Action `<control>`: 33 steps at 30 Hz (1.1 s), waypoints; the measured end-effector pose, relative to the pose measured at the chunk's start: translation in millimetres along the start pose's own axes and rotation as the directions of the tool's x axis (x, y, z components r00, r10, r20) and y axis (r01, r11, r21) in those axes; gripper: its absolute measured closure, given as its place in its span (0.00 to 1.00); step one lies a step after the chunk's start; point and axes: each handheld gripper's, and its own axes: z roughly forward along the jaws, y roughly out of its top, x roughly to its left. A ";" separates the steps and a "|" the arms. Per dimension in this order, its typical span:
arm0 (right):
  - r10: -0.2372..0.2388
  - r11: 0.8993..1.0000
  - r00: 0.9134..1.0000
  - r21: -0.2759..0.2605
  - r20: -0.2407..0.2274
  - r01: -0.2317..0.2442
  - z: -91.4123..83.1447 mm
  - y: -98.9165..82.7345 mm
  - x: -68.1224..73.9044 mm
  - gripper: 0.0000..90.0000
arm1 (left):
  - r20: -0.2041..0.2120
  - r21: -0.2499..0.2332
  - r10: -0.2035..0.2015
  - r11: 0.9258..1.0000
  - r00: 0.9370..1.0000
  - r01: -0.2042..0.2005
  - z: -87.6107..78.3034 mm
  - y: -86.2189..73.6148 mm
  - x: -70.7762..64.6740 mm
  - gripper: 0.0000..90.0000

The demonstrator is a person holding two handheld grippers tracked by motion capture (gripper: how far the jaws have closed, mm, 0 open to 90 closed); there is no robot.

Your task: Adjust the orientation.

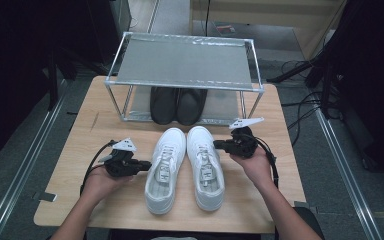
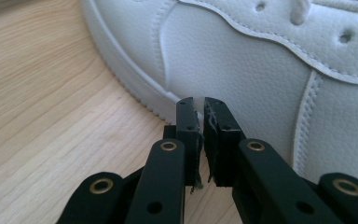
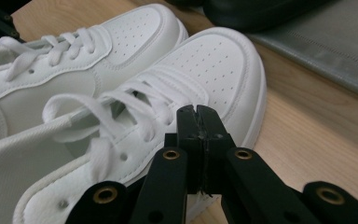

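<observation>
A pair of white lace-up sneakers stands in the middle of the wooden table, toes pointing away from me. My left gripper lies level at the outer side of the left sneaker. In the left gripper view its jaws stand together with only a sliver between them and nothing in it, right at the sneaker's white leather side. My right gripper points at the right sneaker near its laces. In the right gripper view its jaws are shut and empty, just above that sneaker.
A metal-framed shoe rack with a grey top shelf stands at the back of the table. A pair of black shoes sits on its lower shelf, just behind the sneakers' toes. Cables trail from both grippers.
</observation>
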 end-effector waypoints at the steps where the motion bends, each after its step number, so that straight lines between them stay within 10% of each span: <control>1: -0.001 1.000 1.000 0.007 -0.001 0.001 0.4 -0.8 1.4 1.00 | 0.000 0.000 0.000 1.000 1.000 0.000 0.0 0.0 0.0 0.95; 33: 0.002 1.000 1.000 0.017 -0.004 -0.002 7.6 -2.0 2.9 0.98 | 0.026 0.014 -0.012 1.000 1.000 0.012 7.3 6.6 -7.8 0.98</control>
